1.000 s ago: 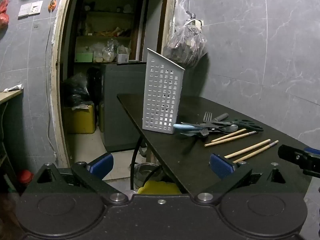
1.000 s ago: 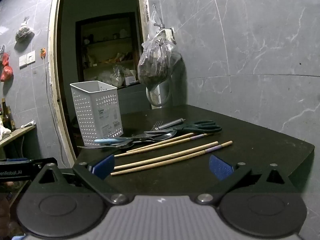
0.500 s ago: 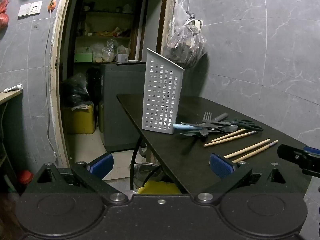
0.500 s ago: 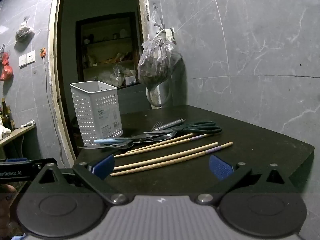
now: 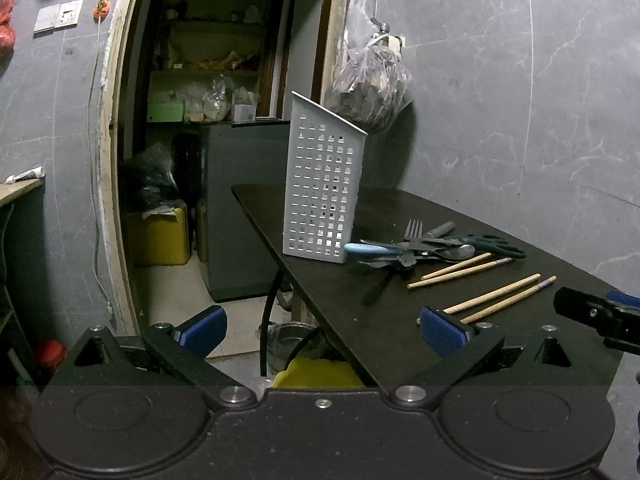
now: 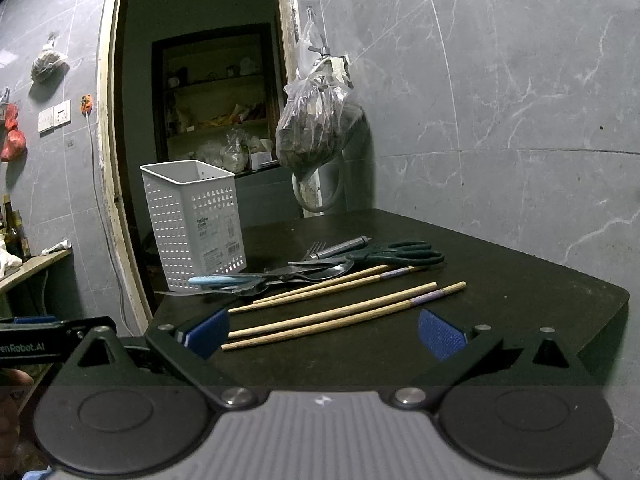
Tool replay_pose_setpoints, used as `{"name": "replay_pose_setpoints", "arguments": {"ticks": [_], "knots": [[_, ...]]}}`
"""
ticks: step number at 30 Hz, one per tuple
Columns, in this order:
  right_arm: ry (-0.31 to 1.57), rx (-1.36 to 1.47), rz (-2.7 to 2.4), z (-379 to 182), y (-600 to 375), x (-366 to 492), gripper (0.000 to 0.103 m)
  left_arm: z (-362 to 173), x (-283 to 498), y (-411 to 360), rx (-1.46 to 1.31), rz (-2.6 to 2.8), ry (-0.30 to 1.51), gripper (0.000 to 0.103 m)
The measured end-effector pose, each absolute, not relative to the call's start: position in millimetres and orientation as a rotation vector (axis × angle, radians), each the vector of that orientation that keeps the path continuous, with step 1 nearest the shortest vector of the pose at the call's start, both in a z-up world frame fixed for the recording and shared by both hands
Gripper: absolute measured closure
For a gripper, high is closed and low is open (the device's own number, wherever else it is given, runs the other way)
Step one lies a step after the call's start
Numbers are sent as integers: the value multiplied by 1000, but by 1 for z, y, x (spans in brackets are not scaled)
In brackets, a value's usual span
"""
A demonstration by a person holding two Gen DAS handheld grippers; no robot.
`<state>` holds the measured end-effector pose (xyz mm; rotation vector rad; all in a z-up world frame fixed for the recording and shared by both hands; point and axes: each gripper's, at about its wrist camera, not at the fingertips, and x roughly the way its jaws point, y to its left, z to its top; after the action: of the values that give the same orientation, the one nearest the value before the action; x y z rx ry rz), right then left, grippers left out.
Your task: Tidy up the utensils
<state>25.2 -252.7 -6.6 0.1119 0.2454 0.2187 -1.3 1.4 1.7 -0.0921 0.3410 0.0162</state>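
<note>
A white perforated utensil holder (image 6: 194, 224) (image 5: 324, 188) stands upright and empty-looking at the left of a dark table (image 6: 520, 280). Beside it lies a pile: a blue-handled utensil (image 6: 218, 279), spoons (image 6: 328, 272), a fork (image 6: 314, 249) and dark scissors (image 6: 400, 256). Several wooden chopsticks (image 6: 344, 314) (image 5: 496, 294) lie nearer the front. My right gripper (image 6: 324, 334) is open just before the chopsticks. My left gripper (image 5: 322, 326) is open, low at the table's left corner, holding nothing.
A filled plastic bag (image 6: 316, 128) hangs on the grey tiled wall behind the table. An open doorway (image 5: 216, 120) leads to shelves and a yellow canister (image 5: 160, 236). The other gripper's tip (image 5: 592, 314) shows at the right edge of the left wrist view.
</note>
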Motion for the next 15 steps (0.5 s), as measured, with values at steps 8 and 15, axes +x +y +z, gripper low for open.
{"name": "replay_pose_setpoints", "arguments": {"ticks": [8, 15], "knots": [[248, 113, 219, -8, -253, 26, 0, -3, 1, -4, -90, 16, 343, 1], [248, 113, 219, -8, -253, 26, 0, -3, 1, -4, -89, 16, 346, 1]]}}
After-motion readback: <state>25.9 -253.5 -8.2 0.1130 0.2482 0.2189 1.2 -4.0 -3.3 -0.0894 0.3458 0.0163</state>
